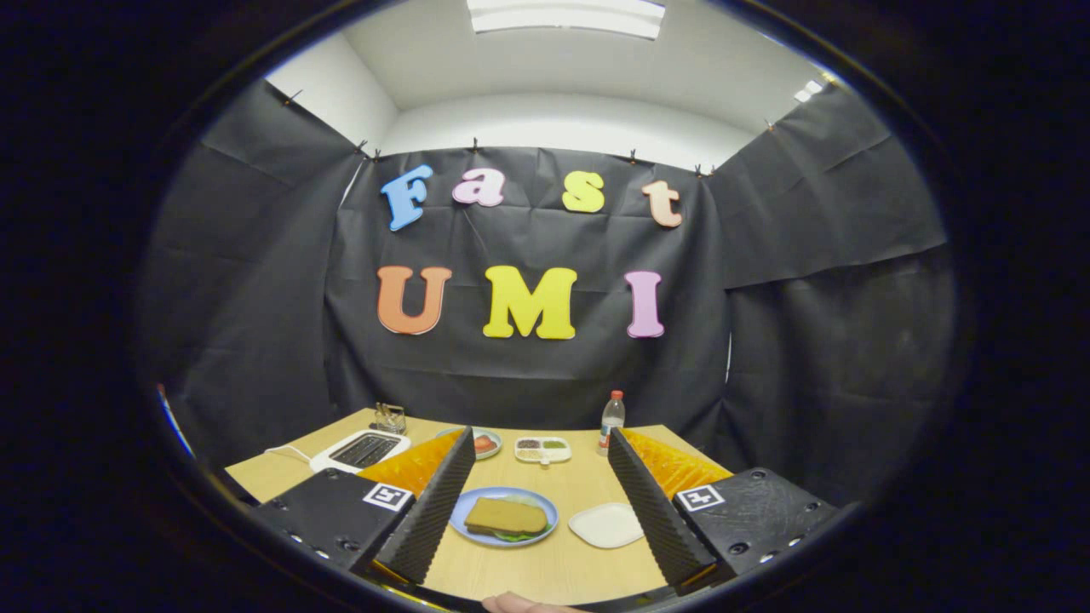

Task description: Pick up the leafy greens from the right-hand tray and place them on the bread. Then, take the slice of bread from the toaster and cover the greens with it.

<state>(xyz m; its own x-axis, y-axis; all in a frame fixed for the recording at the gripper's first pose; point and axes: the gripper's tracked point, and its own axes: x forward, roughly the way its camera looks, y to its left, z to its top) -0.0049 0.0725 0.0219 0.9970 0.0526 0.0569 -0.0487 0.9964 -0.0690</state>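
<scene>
A blue plate (pixel 464 504) lies on the wooden table between my fingers. On it rests a brown slice of bread (pixel 506 515), with leafy greens (pixel 513 536) peeking out from under its near edge. To the right of the plate is a small white tray (pixel 606 524) with nothing on it. The white toaster (pixel 361 449) stands at the back left, beyond my left finger; I cannot tell if any bread is in its slots. My gripper (pixel 539 432) is open and held above the table, with nothing between its fingers.
Behind the blue plate are a small plate with a red tomato slice (pixel 484 443), a white divided dish of condiments (pixel 542 449) and a clear bottle with a red cap (pixel 611 419). A metal rack (pixel 390 417) stands behind the toaster. A hand (pixel 519 604) shows at the near edge.
</scene>
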